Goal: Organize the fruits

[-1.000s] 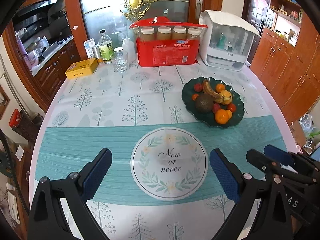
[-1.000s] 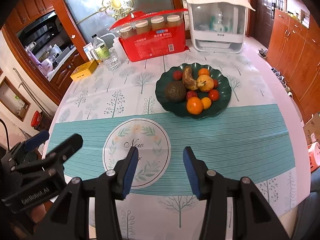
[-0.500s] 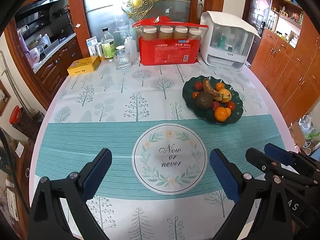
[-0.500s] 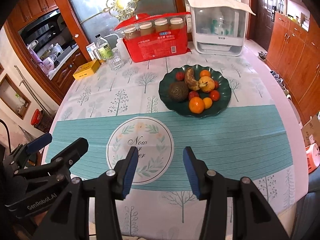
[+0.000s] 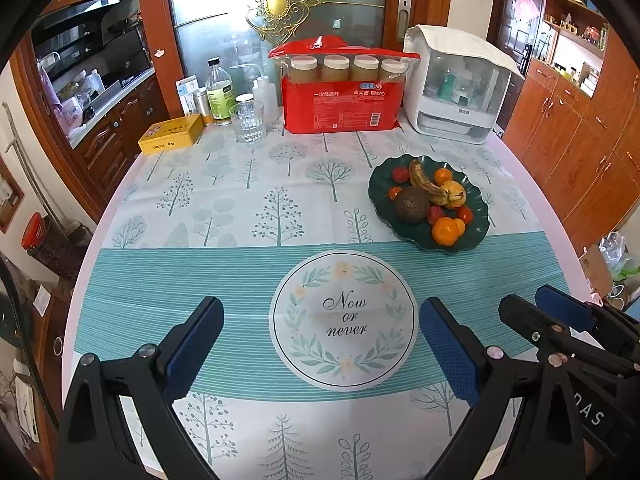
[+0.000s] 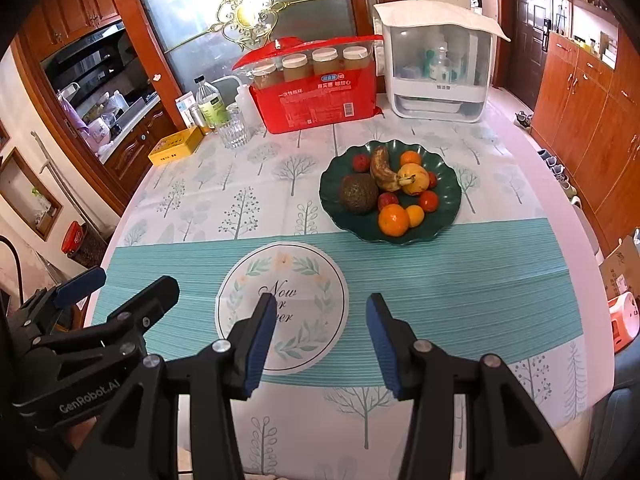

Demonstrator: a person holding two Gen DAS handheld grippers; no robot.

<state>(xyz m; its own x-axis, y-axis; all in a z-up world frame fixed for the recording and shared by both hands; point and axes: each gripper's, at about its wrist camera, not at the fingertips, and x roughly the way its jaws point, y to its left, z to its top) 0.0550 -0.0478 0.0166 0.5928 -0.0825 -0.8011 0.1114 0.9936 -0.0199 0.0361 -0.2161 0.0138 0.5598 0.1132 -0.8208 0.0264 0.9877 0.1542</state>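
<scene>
Right wrist view: both grippers, right gripper (image 6: pixel 320 336) and left gripper (image 5: pixel 320 344), released and empty, have drawn back from the fruit plate (image 6: pixel 452 204) at 12 o'clock on the bench, suggesting fruits organized.

left gripper (image 5: pixel 320 340) agape, right gripper (image 6: pixel 322 338) agape, both empty
</scene>
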